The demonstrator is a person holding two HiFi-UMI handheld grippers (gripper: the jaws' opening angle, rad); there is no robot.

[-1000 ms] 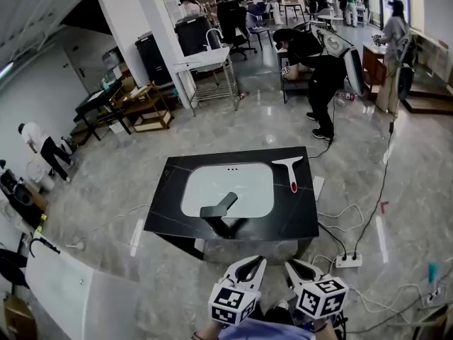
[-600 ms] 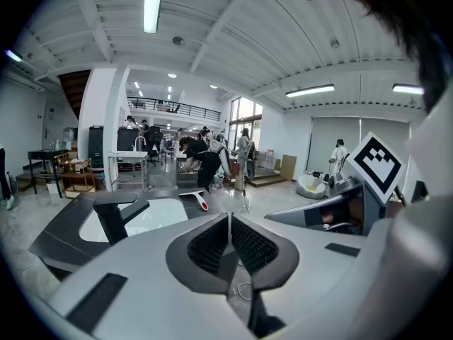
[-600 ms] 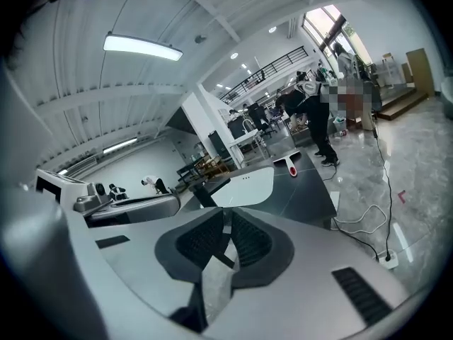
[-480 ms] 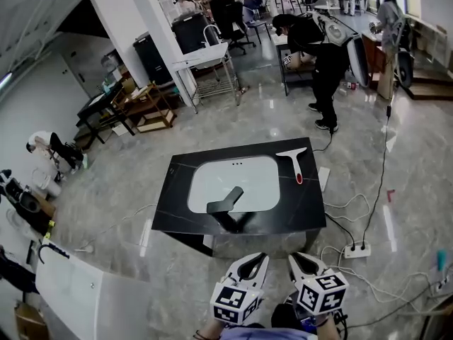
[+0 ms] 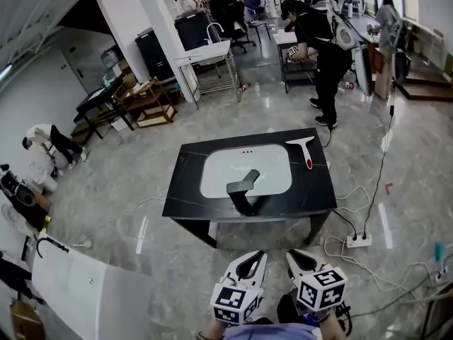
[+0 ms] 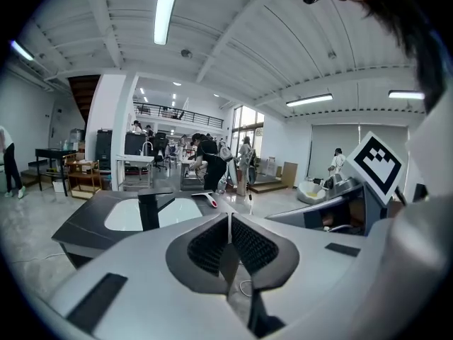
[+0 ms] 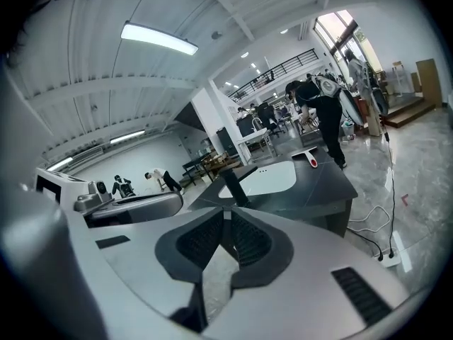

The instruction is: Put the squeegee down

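The squeegee (image 5: pixel 303 147), with a white blade and a red-tipped handle, lies on the far right corner of the black table (image 5: pixel 322 197), beside the white sink basin (image 5: pixel 248 170). Neither gripper touches it. It shows small in the left gripper view (image 6: pixel 204 199) and in the right gripper view (image 7: pixel 309 159). My left gripper (image 5: pixel 251 258) and right gripper (image 5: pixel 297 256) hang side by side at the bottom of the head view, well short of the table's near edge. Both are shut and empty, pads together in the left gripper view (image 6: pixel 229 218) and the right gripper view (image 7: pixel 228 214).
A black faucet (image 5: pixel 243 188) stands at the basin's near side. Cables and a power strip (image 5: pixel 357 240) lie on the floor right of the table. A white panel (image 5: pixel 85 282) fills the lower left. A person in black (image 5: pixel 322 55) bends over a desk behind the table.
The table and squeegee have drawn farther away and shifted right in the head view. Both grippers stay low, shut and empty. The person in black has straightened a little.
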